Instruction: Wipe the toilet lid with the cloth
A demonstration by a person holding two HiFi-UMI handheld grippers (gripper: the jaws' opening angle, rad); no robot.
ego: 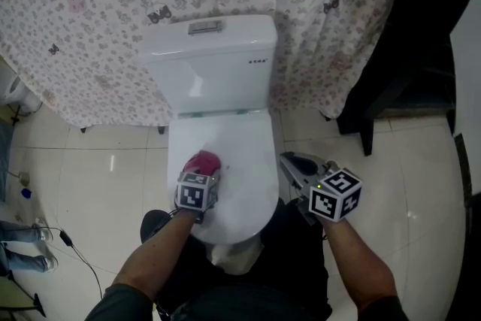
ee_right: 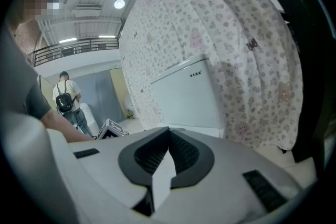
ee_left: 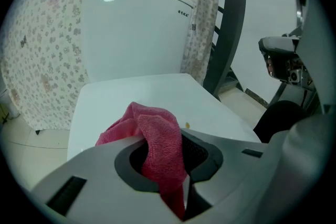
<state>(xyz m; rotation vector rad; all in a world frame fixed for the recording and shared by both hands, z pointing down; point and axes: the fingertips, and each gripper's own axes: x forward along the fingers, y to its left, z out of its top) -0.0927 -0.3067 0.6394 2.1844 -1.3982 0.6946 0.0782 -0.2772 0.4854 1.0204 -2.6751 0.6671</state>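
Observation:
A white toilet stands against the curtain, its closed lid (ego: 233,154) (ee_left: 152,97) flat and bare at the far end. A pink cloth (ego: 201,163) (ee_left: 157,149) rests bunched on the lid's near left part. My left gripper (ego: 201,175) (ee_left: 181,152) is shut on the pink cloth, which hangs between its jaws. Beside the lid's right edge my right gripper (ego: 289,162) (ee_right: 169,136) is held off the toilet, shut with nothing between its jaws. A tiny yellowish speck (ee_left: 187,125) lies on the lid just past the cloth.
The white cistern (ego: 212,60) (ee_left: 131,29) (ee_right: 184,97) rises behind the lid. A floral curtain (ego: 90,19) (ee_right: 226,34) hangs across the back. A dark frame (ego: 391,86) (ee_left: 226,34) stands right of the toilet. Pale tiled floor (ego: 105,177) surrounds it, with a cable (ego: 79,259) at left.

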